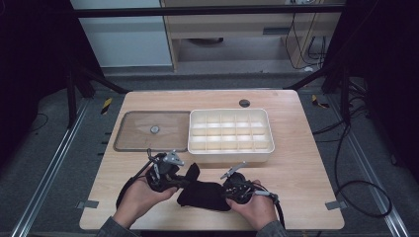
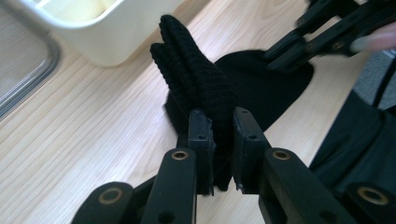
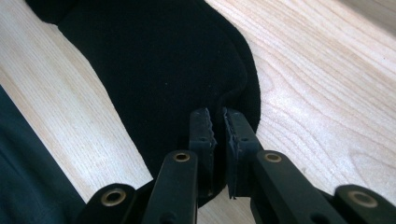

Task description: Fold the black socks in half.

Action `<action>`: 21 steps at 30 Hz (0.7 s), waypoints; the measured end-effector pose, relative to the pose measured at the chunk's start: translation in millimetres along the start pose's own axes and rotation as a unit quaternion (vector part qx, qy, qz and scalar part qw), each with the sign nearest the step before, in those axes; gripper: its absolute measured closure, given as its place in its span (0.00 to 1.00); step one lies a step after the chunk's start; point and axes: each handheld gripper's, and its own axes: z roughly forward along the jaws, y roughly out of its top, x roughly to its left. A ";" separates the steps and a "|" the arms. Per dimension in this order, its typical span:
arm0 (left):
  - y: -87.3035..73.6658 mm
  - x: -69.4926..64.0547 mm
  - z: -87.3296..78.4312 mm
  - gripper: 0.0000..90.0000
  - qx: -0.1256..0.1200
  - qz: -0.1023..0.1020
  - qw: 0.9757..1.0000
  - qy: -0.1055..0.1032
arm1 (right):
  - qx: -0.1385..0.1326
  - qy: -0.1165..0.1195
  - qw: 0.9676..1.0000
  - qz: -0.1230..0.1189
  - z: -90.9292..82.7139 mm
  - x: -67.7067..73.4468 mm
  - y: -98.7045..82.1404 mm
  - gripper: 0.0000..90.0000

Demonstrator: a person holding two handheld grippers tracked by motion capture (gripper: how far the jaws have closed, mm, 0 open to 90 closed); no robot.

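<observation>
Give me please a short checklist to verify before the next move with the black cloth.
1. Left gripper shut on the black cloth: ok.
2. Right gripper shut on the cloth's edge: ok.
3. Cloth's lifted end free of the white divided tray: ok.
4. Rest of the cloth lying on the table: ok.
5. Tray compartments free of things: cannot tell.
6. Clear lid lying apart from the cloth: ok.

tray (image 1: pixel 230 154): white, divided into small compartments, mid-table
lid (image 1: pixel 133 129): clear, flat, just left of tray
table (image 1: pixel 306 163): light wood
</observation>
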 end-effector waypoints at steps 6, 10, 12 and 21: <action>5.5 -8.3 10.1 0.88 0.005 0.010 1.000 -0.002 | -0.004 0.006 1.000 0.002 0.7 -2.1 0.7 0.93; 6.9 -12.8 17.1 0.88 0.008 0.012 1.000 -0.007 | -0.004 0.007 1.000 0.006 0.3 -3.0 0.7 0.93; 8.0 -14.9 20.0 0.88 0.006 0.012 1.000 -0.013 | -0.006 0.008 1.000 0.006 1.3 -4.3 0.9 0.93; 12.0 -28.6 36.6 0.88 0.015 0.025 0.999 -0.023 | -0.009 0.013 1.000 0.011 2.7 -6.4 2.8 0.93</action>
